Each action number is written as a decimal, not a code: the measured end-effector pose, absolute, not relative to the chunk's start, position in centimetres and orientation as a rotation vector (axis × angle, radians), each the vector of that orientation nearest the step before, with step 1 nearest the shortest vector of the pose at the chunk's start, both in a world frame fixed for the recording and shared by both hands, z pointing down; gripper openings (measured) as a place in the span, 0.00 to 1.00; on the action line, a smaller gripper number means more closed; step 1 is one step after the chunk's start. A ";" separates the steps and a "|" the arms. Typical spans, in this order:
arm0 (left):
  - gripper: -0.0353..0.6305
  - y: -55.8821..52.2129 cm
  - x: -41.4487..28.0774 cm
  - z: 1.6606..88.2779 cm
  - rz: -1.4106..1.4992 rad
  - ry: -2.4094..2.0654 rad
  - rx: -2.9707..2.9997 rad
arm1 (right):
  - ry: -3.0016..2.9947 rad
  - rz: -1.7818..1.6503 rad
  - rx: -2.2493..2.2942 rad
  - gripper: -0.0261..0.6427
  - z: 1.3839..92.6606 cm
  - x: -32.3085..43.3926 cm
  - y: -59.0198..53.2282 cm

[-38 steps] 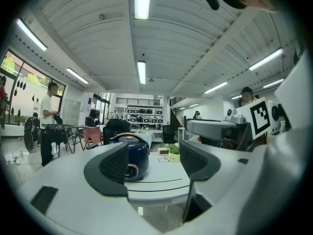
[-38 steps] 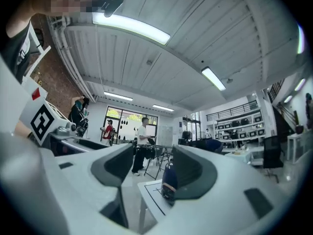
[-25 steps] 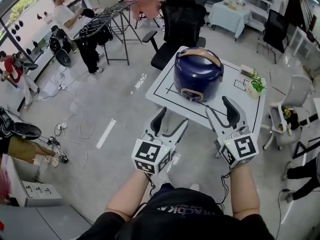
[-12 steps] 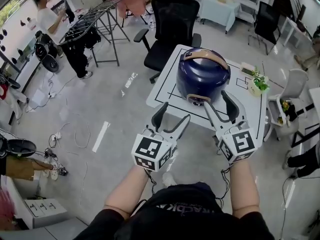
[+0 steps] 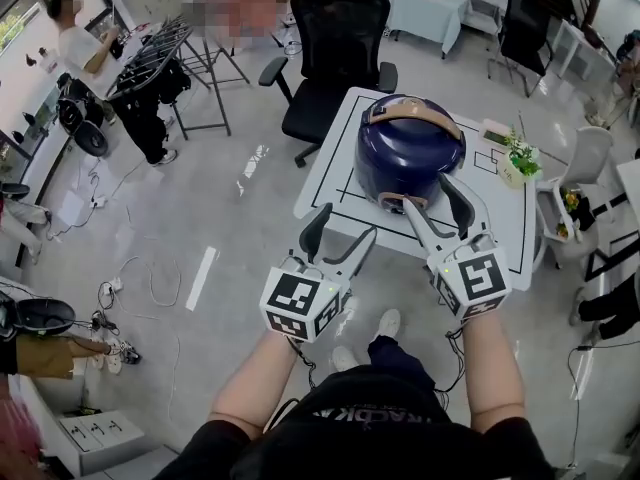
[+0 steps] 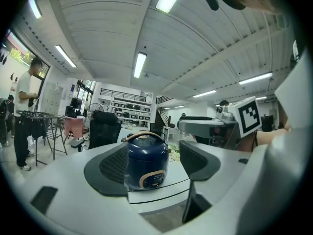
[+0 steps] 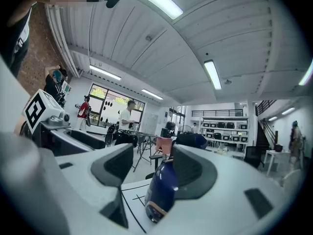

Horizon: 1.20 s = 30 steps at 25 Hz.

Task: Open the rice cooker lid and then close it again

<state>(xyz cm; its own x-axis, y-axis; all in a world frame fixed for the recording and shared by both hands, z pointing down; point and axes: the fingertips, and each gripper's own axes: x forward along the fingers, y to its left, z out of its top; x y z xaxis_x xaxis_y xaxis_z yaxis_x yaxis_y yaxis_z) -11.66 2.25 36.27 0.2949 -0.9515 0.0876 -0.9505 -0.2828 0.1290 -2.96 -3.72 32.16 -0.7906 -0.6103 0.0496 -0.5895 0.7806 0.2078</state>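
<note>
With our left hand-held gripper [image 5: 345, 226] and right hand-held gripper [image 5: 430, 198] wide and empty, we should squarely press the front latch [image 5: 393, 200] of the rice cooker [image 5: 408, 148] just ahead.

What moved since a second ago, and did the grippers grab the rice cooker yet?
The person stepped toward the table, so both grippers came nearer the rice cooker. The right gripper now hangs just at its front; the left gripper stops short of the table edge. Nothing was grabbed. Both grippers stayed open and empty, the lid stayed shut, and the cooker kept its place.
</note>
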 end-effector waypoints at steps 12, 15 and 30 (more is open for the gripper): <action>0.53 -4.3 -12.3 36.5 -0.003 -1.795 2.372 | -2.805 -0.350 0.935 0.40 33.3 -3.6 -10.9; 0.53 -6.6 -12.3 36.6 0.003 -1.798 2.370 | -2.797 -0.352 0.925 0.40 33.7 -3.7 -13.4; 0.53 -16.4 -11.7 37.5 0.018 -1.817 2.337 | -2.596 -0.600 0.837 0.40 37.0 -4.0 -23.1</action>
<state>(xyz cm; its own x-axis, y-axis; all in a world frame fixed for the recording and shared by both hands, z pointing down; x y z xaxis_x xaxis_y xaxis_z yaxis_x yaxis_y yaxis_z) -11.75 -16.37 37.51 0.2524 -0.9602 0.1201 -0.9623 -0.2360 0.1350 -4.03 -23.05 36.95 -0.7658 -0.6136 0.1926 -0.4669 0.7364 0.4896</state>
